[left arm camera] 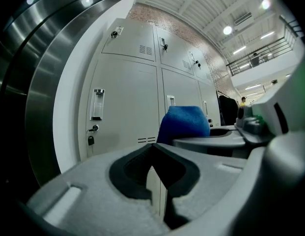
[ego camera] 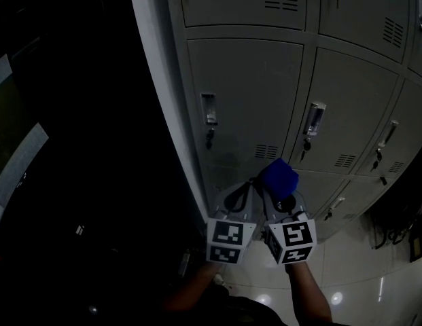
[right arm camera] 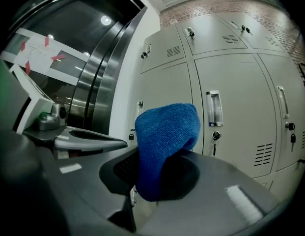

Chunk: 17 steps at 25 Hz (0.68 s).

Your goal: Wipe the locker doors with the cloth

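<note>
The right fingers (right arm camera: 226,178) clench the cloth (right arm camera: 164,141), bunched forward as a pad for the door (ego camera: 244,100) at twelve o'clock; the left fingers (left arm camera: 83,200) are closed and empty.

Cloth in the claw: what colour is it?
The cloth is bright blue, clearest in the right gripper view.

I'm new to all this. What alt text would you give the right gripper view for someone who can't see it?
A blue cloth is clamped between two grey jaws, sticking up past them. Behind it stands a bank of pale grey lockers with handles and locks.
</note>
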Available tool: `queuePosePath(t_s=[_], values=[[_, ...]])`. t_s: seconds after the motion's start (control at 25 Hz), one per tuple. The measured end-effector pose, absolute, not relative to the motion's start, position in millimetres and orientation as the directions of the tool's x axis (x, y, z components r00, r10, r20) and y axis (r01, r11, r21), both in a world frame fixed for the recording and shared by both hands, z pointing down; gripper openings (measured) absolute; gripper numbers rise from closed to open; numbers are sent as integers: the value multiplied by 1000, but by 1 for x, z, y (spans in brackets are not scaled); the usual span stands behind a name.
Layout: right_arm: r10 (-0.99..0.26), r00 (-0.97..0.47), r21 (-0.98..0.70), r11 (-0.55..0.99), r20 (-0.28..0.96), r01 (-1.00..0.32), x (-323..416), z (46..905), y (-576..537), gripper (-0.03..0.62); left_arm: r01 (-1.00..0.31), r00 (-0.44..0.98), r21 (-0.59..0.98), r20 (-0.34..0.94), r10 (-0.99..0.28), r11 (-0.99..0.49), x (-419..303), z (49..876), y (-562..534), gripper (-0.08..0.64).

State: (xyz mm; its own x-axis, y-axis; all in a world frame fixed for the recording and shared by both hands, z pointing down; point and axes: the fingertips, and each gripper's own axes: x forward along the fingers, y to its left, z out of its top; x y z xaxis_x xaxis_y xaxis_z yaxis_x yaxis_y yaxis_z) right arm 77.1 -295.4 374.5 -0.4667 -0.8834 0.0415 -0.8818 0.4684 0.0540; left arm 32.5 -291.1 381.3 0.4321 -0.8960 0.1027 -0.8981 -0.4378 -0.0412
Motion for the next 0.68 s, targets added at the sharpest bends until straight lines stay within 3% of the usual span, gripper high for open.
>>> queuePosePath(t_s=[0.68], values=[[-867,-496,42,498,49,-866,81,377,-261,69,-907,408,-65,115,-906,-417,39,383,-256,5]])
